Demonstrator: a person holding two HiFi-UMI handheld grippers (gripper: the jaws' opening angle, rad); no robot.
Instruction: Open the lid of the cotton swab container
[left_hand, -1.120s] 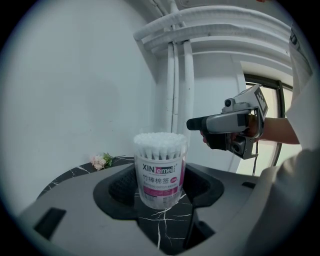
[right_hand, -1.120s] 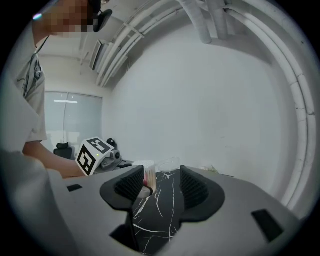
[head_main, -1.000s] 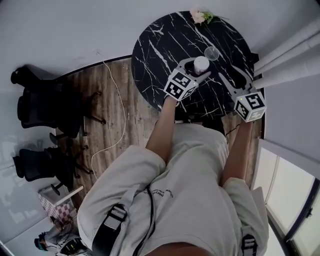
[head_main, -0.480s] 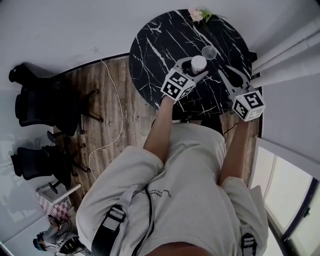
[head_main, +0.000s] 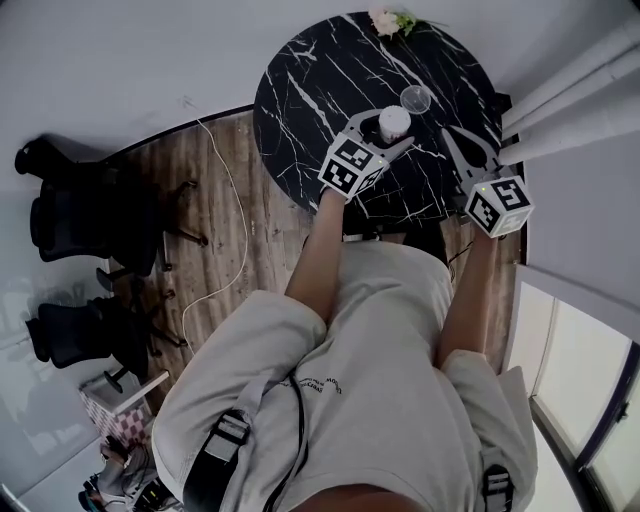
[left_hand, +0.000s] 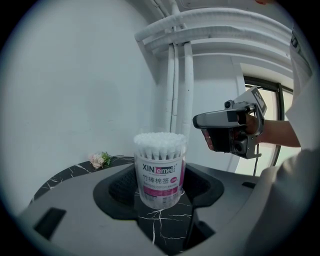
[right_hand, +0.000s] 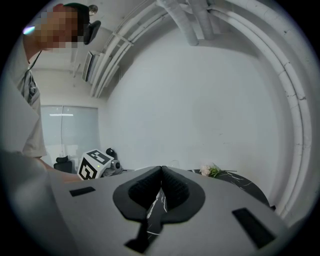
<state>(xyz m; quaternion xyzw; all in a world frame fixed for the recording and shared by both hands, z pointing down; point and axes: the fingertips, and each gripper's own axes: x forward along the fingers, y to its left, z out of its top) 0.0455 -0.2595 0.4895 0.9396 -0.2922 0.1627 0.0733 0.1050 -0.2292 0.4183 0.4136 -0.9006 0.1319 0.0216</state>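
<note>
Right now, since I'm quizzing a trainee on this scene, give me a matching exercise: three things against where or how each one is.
Things:
1. cotton swab container
2. flower
3. right gripper

Place or state:
A. at the far edge of the table
B. jaws together, empty
C. between the jaws of the left gripper

Pairs: 1-C, 2-A, 3-B.

The right gripper's jaws have just been closing, with nothing between them.
</note>
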